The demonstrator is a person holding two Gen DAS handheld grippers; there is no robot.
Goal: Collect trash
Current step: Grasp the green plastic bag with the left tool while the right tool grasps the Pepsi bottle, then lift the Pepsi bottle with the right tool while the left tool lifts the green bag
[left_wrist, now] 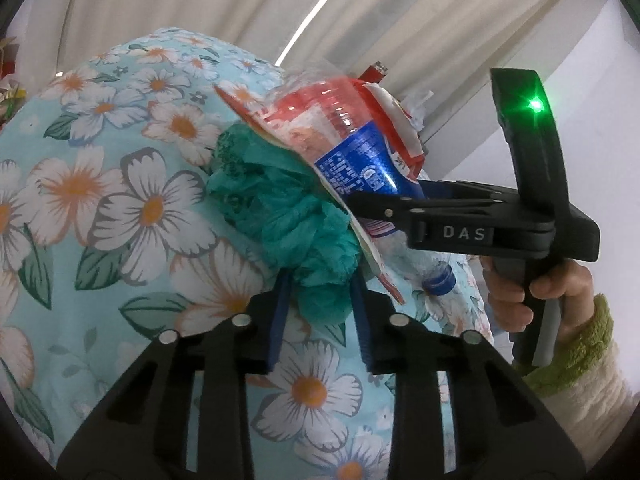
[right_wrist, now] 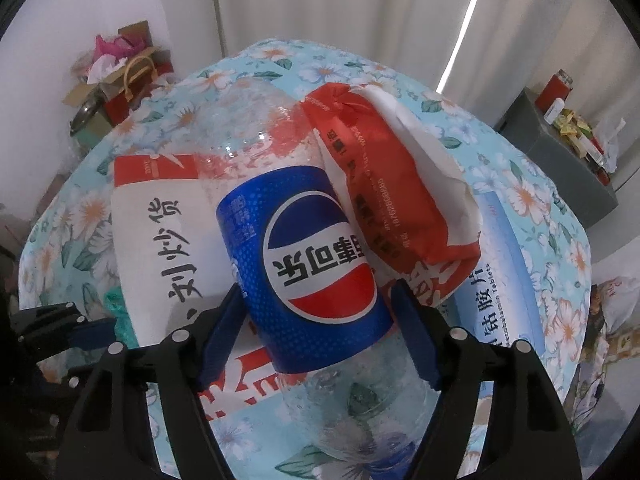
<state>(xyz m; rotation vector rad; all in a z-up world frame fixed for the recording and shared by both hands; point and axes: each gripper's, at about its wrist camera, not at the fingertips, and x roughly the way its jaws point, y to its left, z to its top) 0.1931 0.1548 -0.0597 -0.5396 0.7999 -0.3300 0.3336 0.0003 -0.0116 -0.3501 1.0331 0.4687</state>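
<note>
A crumpled teal plastic bag (left_wrist: pixel 288 208) lies on the flowered cloth (left_wrist: pixel 132 128). My left gripper (left_wrist: pixel 320 280) is shut on the bag's lower end, blue pads pressing both sides. Beside it lies a clear Pepsi bottle (right_wrist: pixel 316 248) with a blue label, resting on a flat red-and-white paper bag (right_wrist: pixel 152 220). My right gripper (right_wrist: pixel 316 288) is shut on the bottle, one pad against each side of the label. In the left wrist view the right gripper (left_wrist: pixel 396 198) reaches in from the right over the bottle (left_wrist: pixel 352 160). An orange-red crumpled wrapper (right_wrist: pixel 380 184) leans on the bottle.
A blue-and-white tablet box (right_wrist: pixel 504 272) lies under the wrapper. At the right stands a grey cabinet (right_wrist: pixel 560 148) with a red jar and small items. Cardboard boxes and a gift bag (right_wrist: pixel 120 80) sit at the back left. A hand in a green-cuffed sleeve (left_wrist: pixel 560 292) holds the right gripper.
</note>
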